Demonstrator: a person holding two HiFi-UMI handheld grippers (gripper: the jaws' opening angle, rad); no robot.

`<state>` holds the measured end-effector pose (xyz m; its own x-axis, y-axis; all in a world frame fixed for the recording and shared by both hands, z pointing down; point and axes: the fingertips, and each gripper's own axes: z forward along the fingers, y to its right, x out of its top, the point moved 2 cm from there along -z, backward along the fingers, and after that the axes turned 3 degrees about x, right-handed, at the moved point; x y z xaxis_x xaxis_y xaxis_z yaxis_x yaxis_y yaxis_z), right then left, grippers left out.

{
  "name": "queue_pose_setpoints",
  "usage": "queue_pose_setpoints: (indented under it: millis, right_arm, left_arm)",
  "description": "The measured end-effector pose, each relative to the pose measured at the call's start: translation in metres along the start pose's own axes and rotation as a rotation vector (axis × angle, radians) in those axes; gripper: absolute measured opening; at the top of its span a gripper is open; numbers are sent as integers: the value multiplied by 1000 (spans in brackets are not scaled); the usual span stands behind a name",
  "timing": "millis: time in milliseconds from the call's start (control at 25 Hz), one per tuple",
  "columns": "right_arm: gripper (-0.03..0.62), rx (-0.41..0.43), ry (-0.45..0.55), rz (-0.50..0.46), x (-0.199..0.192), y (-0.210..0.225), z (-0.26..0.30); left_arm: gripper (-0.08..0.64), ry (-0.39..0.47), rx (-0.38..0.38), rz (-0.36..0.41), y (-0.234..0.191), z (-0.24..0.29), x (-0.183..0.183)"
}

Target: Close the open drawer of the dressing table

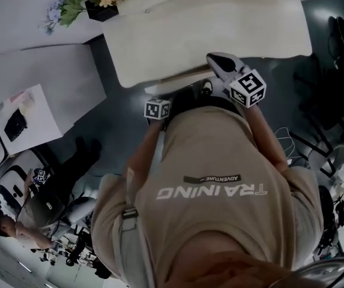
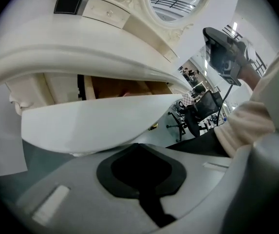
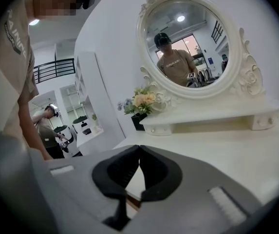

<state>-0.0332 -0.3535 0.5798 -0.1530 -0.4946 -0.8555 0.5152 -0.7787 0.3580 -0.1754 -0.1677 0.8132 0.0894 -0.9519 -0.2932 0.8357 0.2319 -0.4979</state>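
Note:
The white dressing table (image 1: pixel 220 23) fills the top of the head view, and its drawer front (image 1: pixel 175 84) juts out under the top's near edge. In the left gripper view the drawer (image 2: pixel 90 123) stands open, with brown inside (image 2: pixel 124 87) showing above its white front. My left gripper (image 2: pixel 139 146) is shut and empty, its tips low against the drawer front; its marker cube (image 1: pixel 157 108) sits just below the drawer. My right gripper (image 1: pixel 212 57) is also shut and empty, held over the tabletop's (image 3: pixel 227 150) near edge. It also shows in the left gripper view as the right gripper (image 2: pixel 224 52).
An oval mirror (image 3: pixel 188 43) and a flower pot (image 3: pixel 141 104) stand at the table's back. My torso (image 1: pixel 208 191) blocks the floor below the drawer. A white desk (image 1: pixel 33 83) lies at left, a seated person (image 1: pixel 39 212) lower left, and an office chair (image 2: pixel 200 108) beyond.

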Motion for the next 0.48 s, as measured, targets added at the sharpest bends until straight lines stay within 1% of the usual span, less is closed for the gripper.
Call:
queue_pose_setpoints:
  millis: [80,200,360,480]
  right_arm:
    - [5,-10,1,-11,10,1,7]
    - [5,-33,3,-17,20,6,12]
    - [5,-79,-3,-4,17,12,10]
    - [5,-103,-11,14,12,8,9]
  left_arm:
    - [-3,5,1,-10,-8,-3,11]
    - [-3,15,9,5,-20,-5,29]
    - [-3,25,22,58,-32,-9,52]
    - [-3,41,34,72,-40,-14,64]
